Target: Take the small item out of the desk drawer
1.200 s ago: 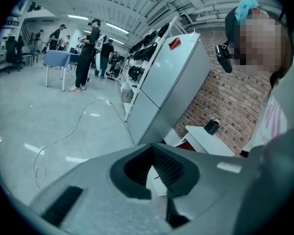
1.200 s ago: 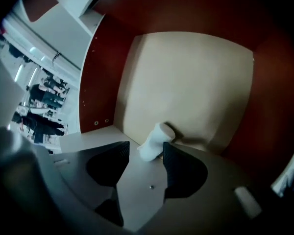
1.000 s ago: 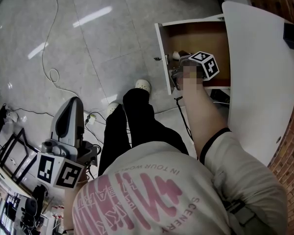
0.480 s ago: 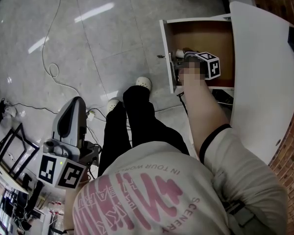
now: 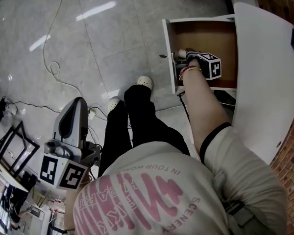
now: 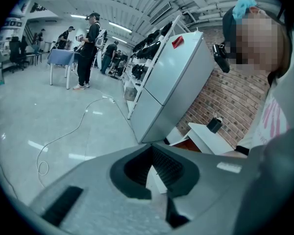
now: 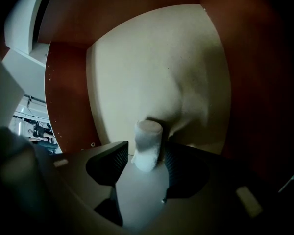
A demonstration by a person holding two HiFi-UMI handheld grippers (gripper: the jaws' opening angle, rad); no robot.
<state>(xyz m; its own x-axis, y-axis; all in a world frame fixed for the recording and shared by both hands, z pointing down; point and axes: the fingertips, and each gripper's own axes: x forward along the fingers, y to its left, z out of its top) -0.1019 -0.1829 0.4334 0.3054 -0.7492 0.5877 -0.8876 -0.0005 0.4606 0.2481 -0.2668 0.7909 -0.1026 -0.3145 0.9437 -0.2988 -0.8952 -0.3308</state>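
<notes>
Since 1 second ago the right tongs (image 7: 145,155) have been edging a little deeper into the open drawer (image 5: 206,35), and I am now seeing them straddling the small item (image 7: 149,140), a white cylinder standing upright on the drawer floor near the front panel. Both jaws are sitting apart on either side of it, not yet pressing; the cylinder is leaning closer to the right-hand pad. That is telling me the reach is done and the squeeze is coming next, so I am judging the task about halfway. The left tongs (image 6: 152,153) are hanging low beside my leg, jaws together on nothing, well apart from the white tabletop (image 5: 264,82) above the drawer.
</notes>
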